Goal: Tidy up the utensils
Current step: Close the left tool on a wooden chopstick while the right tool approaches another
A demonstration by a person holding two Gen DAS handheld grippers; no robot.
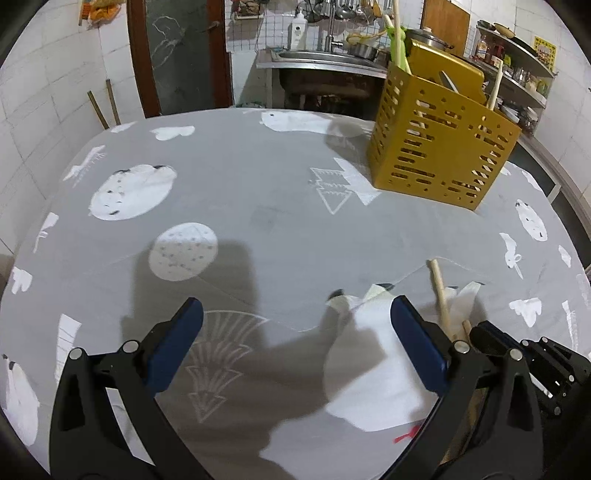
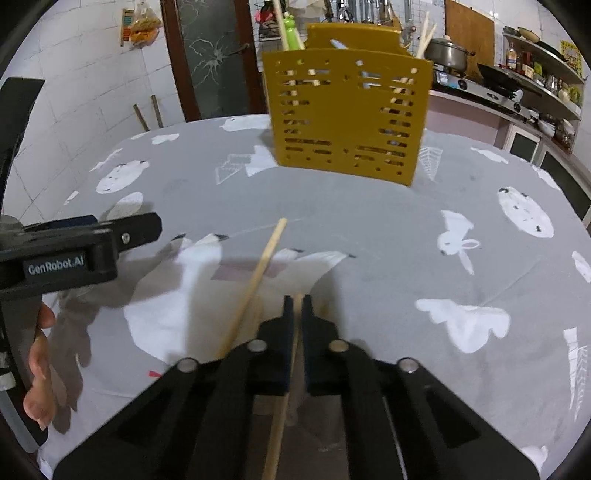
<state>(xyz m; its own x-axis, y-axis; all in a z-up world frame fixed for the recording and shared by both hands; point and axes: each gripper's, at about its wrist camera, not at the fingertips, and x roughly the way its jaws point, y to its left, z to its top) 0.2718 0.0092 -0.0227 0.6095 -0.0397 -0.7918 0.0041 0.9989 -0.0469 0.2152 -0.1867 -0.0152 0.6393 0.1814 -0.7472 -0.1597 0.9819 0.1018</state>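
Right gripper point(image 2: 297, 301) jaws pressed nearly together, pinching one wooden chopstick point(image 2: 284, 398) that runs back under the gripper body; its tip just shows between the pads. Second chopstick point(image 2: 258, 273) lies loose on the grey printed tablecloth point(image 2: 369, 229), just left of the right gripper, angled toward the far edge. Left gripper point(image 1: 295, 332) jaws spread wide, nothing between them, hovering over the near part of the tabletop; seen in the right wrist view at far left point(image 2: 92, 240), with the person's hand point(image 2: 38, 369) on its handle. Yellow slotted utensil holder point(image 1: 439, 147) stands upright near the far right edge of the tabletop, well apart from both grippers. It already holds chopsticks point(image 2: 424, 33), a green utensil point(image 2: 293, 35) and a knife point(image 1: 450, 83). Sink point(image 1: 325, 59) and stove shelf point(image 2: 498, 92) behind the table.
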